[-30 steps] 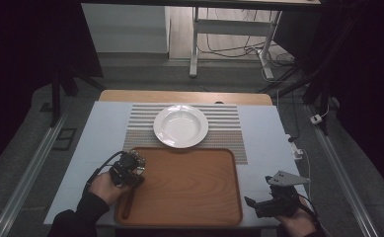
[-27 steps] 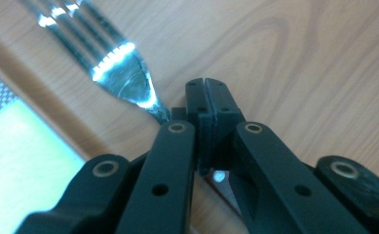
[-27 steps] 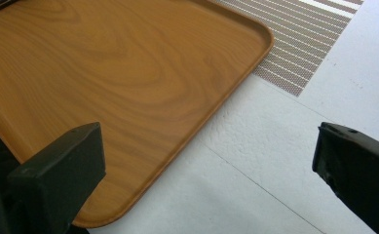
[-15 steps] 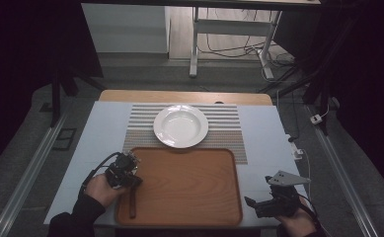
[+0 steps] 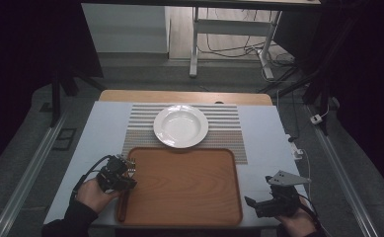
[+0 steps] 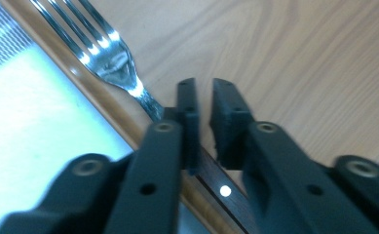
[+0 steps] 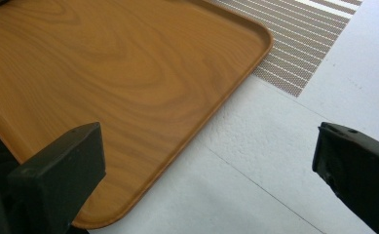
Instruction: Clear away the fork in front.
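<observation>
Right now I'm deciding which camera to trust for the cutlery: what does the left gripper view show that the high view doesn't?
Left gripper view, close up: the fork's shiny tines, the rivet in its dark handle, and the left gripper, whose jaws have just been opening and stand a narrow gap apart above that handle, not clamping it. High view: the white plate on the striped placemat, and the right gripper beside the wooden tray. Both: the tray, with the fork along its left rim.
</observation>
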Demonstrator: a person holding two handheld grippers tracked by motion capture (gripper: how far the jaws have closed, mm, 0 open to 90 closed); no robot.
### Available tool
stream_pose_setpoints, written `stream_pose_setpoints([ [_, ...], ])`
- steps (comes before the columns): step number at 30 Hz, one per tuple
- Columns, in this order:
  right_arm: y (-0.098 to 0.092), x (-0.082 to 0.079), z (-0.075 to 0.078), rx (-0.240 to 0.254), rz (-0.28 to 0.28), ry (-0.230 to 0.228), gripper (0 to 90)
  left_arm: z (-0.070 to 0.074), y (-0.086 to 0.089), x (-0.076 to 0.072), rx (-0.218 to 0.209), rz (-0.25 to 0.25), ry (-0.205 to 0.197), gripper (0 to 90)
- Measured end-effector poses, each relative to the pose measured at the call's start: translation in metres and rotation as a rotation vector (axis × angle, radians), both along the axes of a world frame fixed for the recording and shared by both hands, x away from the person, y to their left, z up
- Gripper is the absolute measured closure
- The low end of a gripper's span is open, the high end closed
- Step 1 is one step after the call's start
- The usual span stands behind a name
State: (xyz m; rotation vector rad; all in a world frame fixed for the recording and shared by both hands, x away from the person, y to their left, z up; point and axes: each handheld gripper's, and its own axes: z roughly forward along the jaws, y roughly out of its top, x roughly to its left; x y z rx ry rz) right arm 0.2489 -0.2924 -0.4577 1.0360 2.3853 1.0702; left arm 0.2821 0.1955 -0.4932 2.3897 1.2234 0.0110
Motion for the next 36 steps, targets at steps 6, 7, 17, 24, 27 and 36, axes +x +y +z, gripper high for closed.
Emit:
stream_pose_setpoints([
  [6,0.000,0.000,0.000,-0.003,-0.004,0.001,0.0,0.012,0.008,-0.021,-0.083,0.001,-0.086,48.3],
  [7,0.000,0.000,0.001,-0.005,-0.002,0.000,0.0,0.013,0.009,-0.025,-0.088,-0.003,-0.100,43.9],
  [17,-0.001,-0.001,0.001,0.001,-0.008,-0.003,0.0,0.019,0.032,-0.064,-0.152,0.049,-0.274,11.2],
  [24,-0.001,0.000,0.001,0.003,-0.009,-0.002,0.0,0.016,0.052,-0.081,-0.196,0.087,-0.308,1.6],
  [27,-0.001,0.000,0.000,0.005,-0.010,0.000,0.0,0.016,0.060,-0.087,-0.220,0.107,-0.319,0.5],
  [36,-0.001,0.000,0.001,0.001,-0.011,0.004,0.0,0.015,0.071,-0.096,-0.221,0.145,-0.320,0.0],
])
